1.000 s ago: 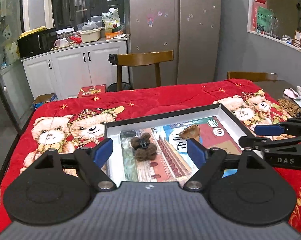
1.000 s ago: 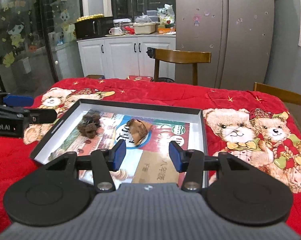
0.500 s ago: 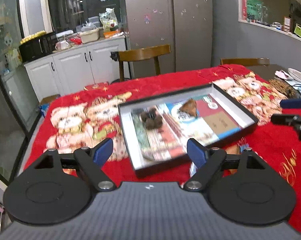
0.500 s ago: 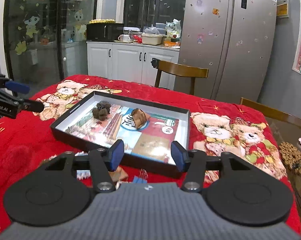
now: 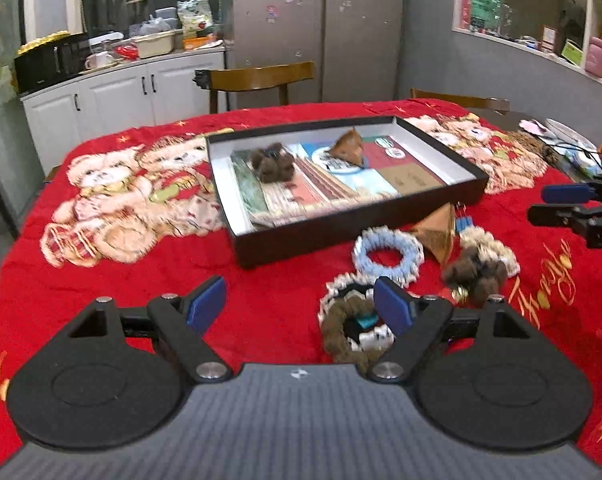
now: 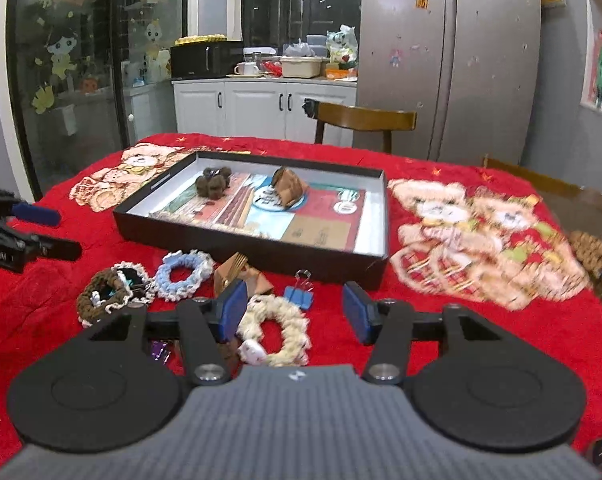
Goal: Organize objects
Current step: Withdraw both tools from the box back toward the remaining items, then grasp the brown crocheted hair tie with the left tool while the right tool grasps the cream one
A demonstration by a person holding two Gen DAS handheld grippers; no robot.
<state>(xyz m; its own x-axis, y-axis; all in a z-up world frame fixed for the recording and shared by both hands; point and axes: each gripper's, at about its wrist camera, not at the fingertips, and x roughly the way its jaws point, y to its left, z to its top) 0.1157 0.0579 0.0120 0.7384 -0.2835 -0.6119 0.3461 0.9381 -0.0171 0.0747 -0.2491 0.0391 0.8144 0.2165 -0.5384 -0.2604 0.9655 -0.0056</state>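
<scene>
A black shallow box sits on the red bear blanket. Inside lie a brown fuzzy clip and a brown folded pouch. In front of the box lie a blue scrunchie, a brown-and-white scrunchie, a cream scrunchie, a second brown pouch, a brown fuzzy clip and a blue binder clip. My left gripper is open and empty. My right gripper is open and empty above the cream scrunchie.
A wooden chair stands behind the table, with white cabinets and a steel fridge beyond. Cables and small items lie at the table's right edge. A woven brown mat lies at far right.
Both grippers have pulled back from over the box toward the near side of the table. The loose scrunchies, pouch and clips in front of the box have come into view.
</scene>
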